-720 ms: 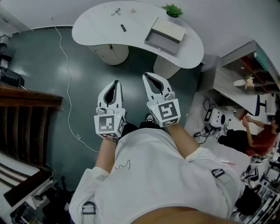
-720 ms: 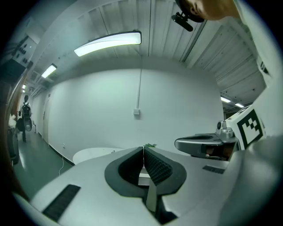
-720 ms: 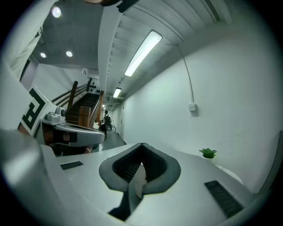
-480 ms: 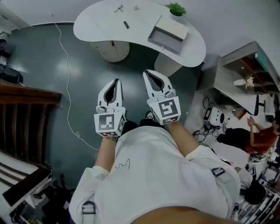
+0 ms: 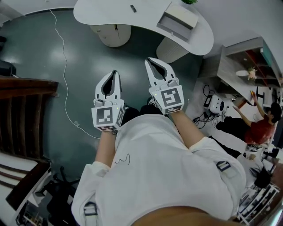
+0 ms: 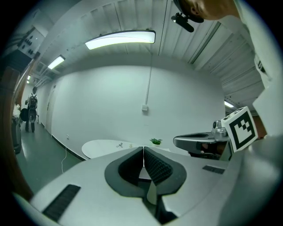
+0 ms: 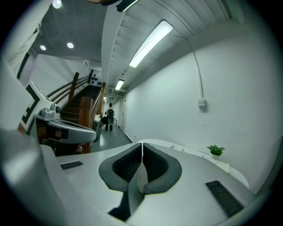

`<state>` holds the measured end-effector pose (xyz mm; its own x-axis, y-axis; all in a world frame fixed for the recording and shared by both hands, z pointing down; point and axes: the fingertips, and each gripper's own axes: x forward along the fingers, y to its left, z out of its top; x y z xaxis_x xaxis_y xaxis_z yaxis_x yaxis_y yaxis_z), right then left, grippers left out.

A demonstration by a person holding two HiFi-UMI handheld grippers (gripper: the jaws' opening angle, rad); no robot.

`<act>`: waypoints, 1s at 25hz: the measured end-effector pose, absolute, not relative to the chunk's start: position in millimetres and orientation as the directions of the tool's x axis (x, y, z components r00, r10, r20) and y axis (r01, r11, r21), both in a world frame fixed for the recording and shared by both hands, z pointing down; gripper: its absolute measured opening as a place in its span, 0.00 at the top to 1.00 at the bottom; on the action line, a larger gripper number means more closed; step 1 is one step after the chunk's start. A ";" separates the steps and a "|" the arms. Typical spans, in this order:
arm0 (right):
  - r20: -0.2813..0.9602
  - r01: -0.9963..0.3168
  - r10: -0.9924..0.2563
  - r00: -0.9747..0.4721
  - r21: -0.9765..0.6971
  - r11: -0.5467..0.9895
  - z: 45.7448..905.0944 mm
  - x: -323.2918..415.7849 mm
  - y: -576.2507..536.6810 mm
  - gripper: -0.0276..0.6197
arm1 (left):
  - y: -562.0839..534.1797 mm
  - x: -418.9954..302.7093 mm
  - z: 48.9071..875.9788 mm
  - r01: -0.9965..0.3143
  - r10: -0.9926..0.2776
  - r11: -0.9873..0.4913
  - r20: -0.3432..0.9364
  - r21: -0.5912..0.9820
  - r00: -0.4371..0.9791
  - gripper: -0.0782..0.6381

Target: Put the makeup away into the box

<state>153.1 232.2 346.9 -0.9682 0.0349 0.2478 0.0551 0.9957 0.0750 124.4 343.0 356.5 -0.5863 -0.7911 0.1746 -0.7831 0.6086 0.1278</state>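
Note:
The white curved table (image 5: 101, 13) stands far ahead, at the top of the head view. On it lie a small dark makeup item (image 5: 133, 8) and an open white box (image 5: 179, 20) beside a green plant (image 5: 190, 1). My left gripper (image 5: 114, 72) and right gripper (image 5: 150, 60) are held side by side over the dark floor, well short of the table. Both have their jaws shut with nothing between them. The left gripper view shows the table (image 6: 104, 148) and plant (image 6: 155, 141) in the distance beyond the closed jaws.
A white cable (image 5: 65, 66) runs across the floor at left, beside dark wooden furniture (image 5: 22, 114). A person in red (image 5: 261, 130) sits at the right among shelves and gear. Table legs (image 5: 112, 35) stand under the tabletop.
The table has slid toward the top edge of the head view and is partly cut off. Both grippers stay shut and side by side in about the same place.

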 end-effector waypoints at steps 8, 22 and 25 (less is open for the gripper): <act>0.302 0.045 0.015 -0.953 0.090 0.995 366.5 120.7 238.7 0.88 | 364.4 100.3 382.0 -0.780 -0.794 0.603 0.219 0.168 -0.567 0.86; 0.286 0.066 0.056 -0.957 0.025 0.997 380.3 -22.3 153.0 0.84 | 277.1 -34.8 381.1 -0.800 -0.786 0.594 0.277 0.087 -0.553 0.86; 0.290 0.069 0.061 -0.955 0.017 0.997 379.8 -46.8 121.8 0.84 | 240.7 -67.0 379.6 -0.804 -0.786 0.590 0.283 0.077 -0.550 0.86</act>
